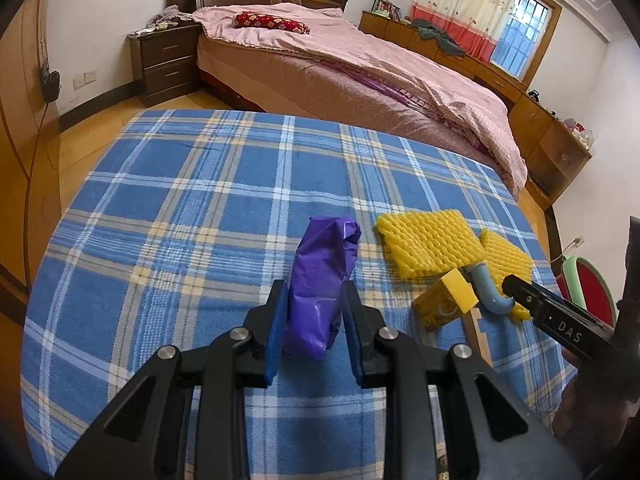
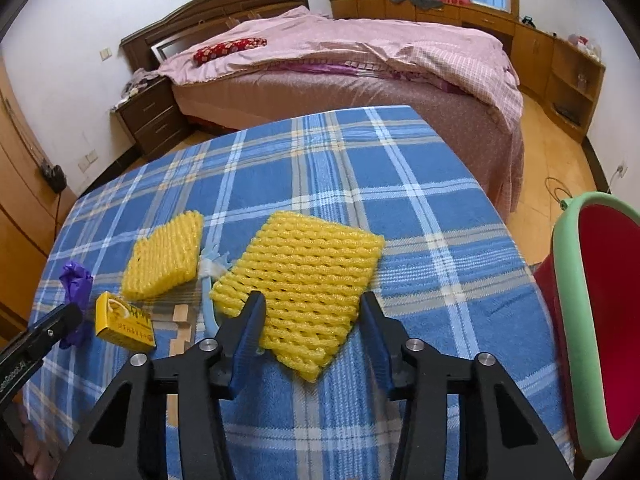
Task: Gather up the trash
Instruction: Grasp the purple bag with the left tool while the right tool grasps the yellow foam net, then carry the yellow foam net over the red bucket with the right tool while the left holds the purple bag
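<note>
Trash lies scattered on the plaid table point(image 2: 400, 208). The purple bag point(image 1: 320, 292) is clamped upright in the left gripper point(image 1: 314, 320). The right gripper point(image 2: 314, 332) is spread around the near corner of the large foam net point(image 2: 304, 284), pads apart from it. Next, closing is called for, then carrying right to the red bin point(image 2: 600, 320).

Pink-covered bed point(image 1: 360, 68), dark nightstand point(image 1: 166, 62), curtained window point(image 1: 516, 28), wooden floor point(image 1: 84, 140)

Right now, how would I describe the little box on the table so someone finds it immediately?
Look at the blue plaid tablecloth, near its front edge. Left of the two yellow foam nets lies a small yellow cardboard box, the only hard-edged, printed thing there.
</note>
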